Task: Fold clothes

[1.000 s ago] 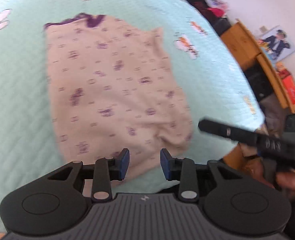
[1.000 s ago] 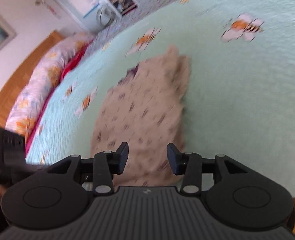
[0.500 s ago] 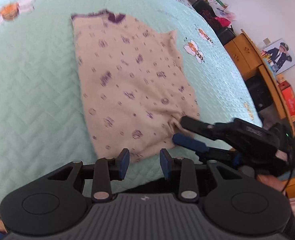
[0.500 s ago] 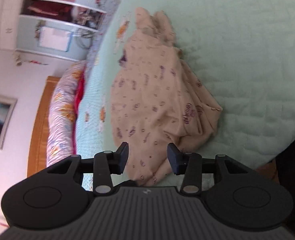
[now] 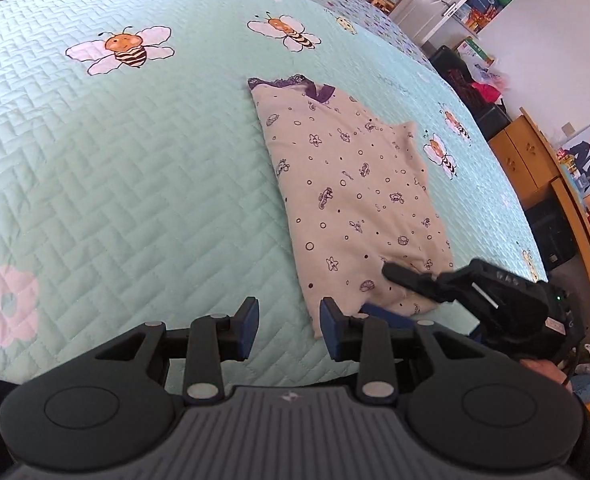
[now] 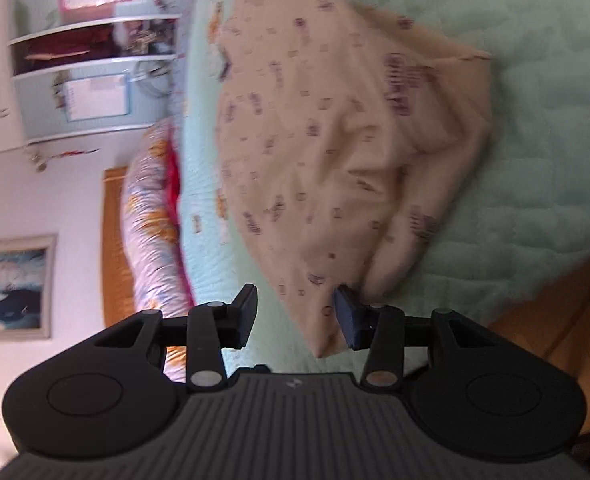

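Now your garment point(image 5: 347, 184) is lying on the bedspread point(image 5: 115, 184), running lengthwise toward the frame's upper centre; your right gripper point(image 5: 379, 286), fingers apart, is straddling its lower-right corner; your left gripper point(image 5: 289, 330) is hovering agape.

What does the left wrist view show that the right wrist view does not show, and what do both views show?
Only the left wrist view shows the garment's purple lace collar, the bee prints and the right gripper straddling the garment's near corner, fingers apart. Only the right wrist view shows the white wall shelves and the floral pillow. Both show the cream, purple-patterned garment lying on the mint-green quilted bedspread.
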Demonstrator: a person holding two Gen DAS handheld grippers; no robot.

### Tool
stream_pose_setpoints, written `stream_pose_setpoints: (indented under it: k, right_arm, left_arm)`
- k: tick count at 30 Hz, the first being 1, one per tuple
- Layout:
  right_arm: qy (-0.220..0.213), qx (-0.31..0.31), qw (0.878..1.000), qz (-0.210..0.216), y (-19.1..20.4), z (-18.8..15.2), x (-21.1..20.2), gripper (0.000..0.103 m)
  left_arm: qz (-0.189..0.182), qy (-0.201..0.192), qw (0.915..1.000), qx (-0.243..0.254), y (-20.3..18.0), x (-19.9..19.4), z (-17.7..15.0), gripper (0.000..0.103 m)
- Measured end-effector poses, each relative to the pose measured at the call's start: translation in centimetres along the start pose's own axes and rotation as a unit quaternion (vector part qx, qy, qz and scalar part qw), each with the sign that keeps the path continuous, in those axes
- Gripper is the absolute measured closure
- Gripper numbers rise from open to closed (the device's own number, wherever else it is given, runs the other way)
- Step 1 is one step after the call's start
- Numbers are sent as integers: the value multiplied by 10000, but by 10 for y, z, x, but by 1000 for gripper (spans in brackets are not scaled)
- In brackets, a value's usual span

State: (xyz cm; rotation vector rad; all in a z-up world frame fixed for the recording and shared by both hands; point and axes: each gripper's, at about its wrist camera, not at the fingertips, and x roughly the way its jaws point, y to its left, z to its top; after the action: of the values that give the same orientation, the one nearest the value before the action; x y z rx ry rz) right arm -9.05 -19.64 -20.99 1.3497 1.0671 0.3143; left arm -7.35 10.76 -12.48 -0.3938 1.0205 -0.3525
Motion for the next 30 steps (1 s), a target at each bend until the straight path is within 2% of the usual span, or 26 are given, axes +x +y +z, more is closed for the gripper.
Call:
stream_pose_setpoints:
  k: [2, 7, 11, 16, 19, 21, 22, 23, 25, 30]
  right_arm:
    - [-108, -16, 9998, -173, 2, -9, -7, 56]
    - [-323, 68, 9994, -104, -2, -5, -1, 56]
    - [-391, 369, 9985, -90, -12, -1, 5, 57]
    - [-352, 273, 9987, -244, -3, -15, 8, 56]
    - [-342, 260, 9991, 2, -3, -9, 17, 55]
    - [-316, 179, 9992, 178, 0, -7, 22, 67]
    - [-282, -15, 9993, 261, 6, -9, 22, 83]
    - [-262, -226, 9989, 326, 13, -9, 22, 93]
    - [-221, -492, 9974, 488, 22, -13, 21, 97]
    - [83, -750, 9941, 780, 36, -28, 17, 98]
  left_arm:
    - [-62, -18, 10000, -37, 2, -2, -1, 67]
    - [-173, 2, 9999, 2, 3, -3, -5, 67]
    - [-194, -36, 9998, 77, 0, -7, -6, 67]
    - [-205, -70, 9997, 101, -1, -9, -7, 66]
    - [-211, -90, 9997, 115, -2, -10, -7, 66]
    - [-216, -103, 9996, 125, -2, -11, -8, 66]
    - [-218, -110, 9996, 130, -2, -12, -8, 66]
    - [-220, -116, 9996, 134, -3, -12, -8, 66]
    - [-255, -136, 9994, 164, -4, -13, -9, 66]
    - [-430, -273, 9973, 531, -17, -20, -13, 66]
